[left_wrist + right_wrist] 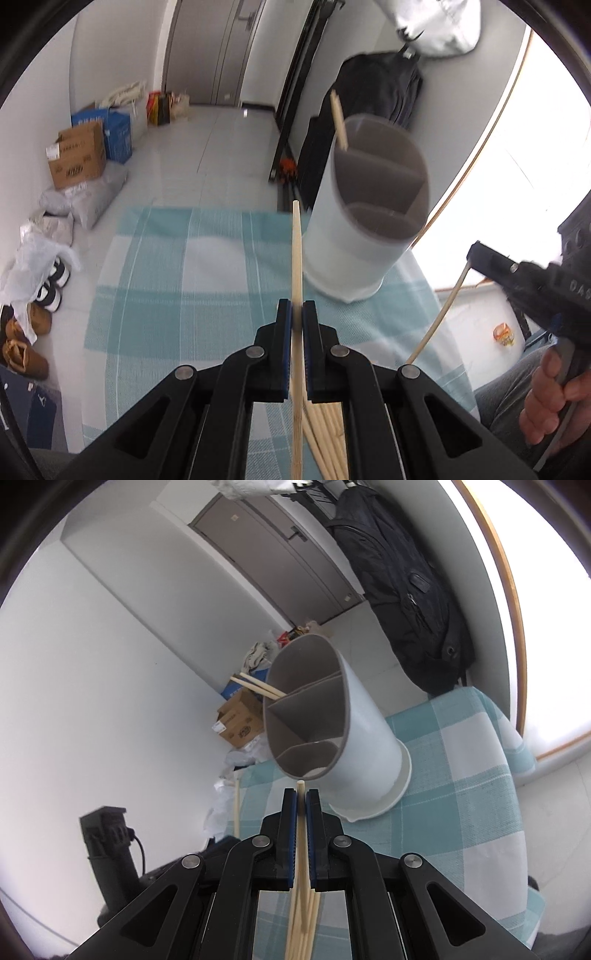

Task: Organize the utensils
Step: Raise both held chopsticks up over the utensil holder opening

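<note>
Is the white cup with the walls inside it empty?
No. The white cup has chopsticks poking out of one compartment; the others look empty.

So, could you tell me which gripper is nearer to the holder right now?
Right. The right gripper sits just before the holder, its chopstick tip nearly at the opening. The left gripper is farther back, holder ahead to its right.

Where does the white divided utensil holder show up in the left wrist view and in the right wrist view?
Left wrist view: the utensil holder stands right of centre on the checked cloth, beyond the left tool's chopstick.
Right wrist view: the utensil holder sits at centre, just past the right tool's tips, looking tilted.
Shared landmark: the chopsticks in holder, poking out of its far compartment.
</note>
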Tool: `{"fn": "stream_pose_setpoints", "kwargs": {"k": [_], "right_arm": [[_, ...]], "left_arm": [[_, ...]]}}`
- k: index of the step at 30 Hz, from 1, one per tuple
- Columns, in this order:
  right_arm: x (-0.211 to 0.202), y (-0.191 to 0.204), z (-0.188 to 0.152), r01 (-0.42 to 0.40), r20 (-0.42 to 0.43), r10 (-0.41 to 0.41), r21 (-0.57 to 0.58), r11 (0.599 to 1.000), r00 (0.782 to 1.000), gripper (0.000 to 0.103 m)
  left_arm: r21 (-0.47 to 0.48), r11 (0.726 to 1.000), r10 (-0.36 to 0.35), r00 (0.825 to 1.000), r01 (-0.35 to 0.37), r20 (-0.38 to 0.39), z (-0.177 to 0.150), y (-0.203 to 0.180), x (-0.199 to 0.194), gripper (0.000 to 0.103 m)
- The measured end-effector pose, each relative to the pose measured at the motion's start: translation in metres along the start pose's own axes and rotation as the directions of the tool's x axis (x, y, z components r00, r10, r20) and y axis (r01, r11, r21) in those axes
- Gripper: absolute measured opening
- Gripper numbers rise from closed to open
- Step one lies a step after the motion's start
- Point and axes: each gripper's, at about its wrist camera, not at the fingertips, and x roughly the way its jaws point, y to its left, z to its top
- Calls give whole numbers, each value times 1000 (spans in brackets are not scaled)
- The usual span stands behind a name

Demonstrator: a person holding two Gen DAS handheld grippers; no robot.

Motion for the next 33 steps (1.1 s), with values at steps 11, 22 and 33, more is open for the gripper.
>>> {"fn": "stream_pose_setpoints", "kwargs": {"k": [11, 22, 33], "right_arm": [[-15, 30, 1, 2, 67, 5, -100, 995, 998, 4], [-44, 55, 53, 17, 115, -2, -134, 991, 993, 4], [-66, 85, 139, 98, 199, -60, -189, 977, 978, 4]], "left_arm": [[-27, 999, -40, 975, 47, 217, 34, 2, -25, 2], [-7, 994, -99, 929, 108, 358, 91, -27, -49, 2], [16, 991, -127, 869, 136, 478, 149, -45, -42, 2]]}}
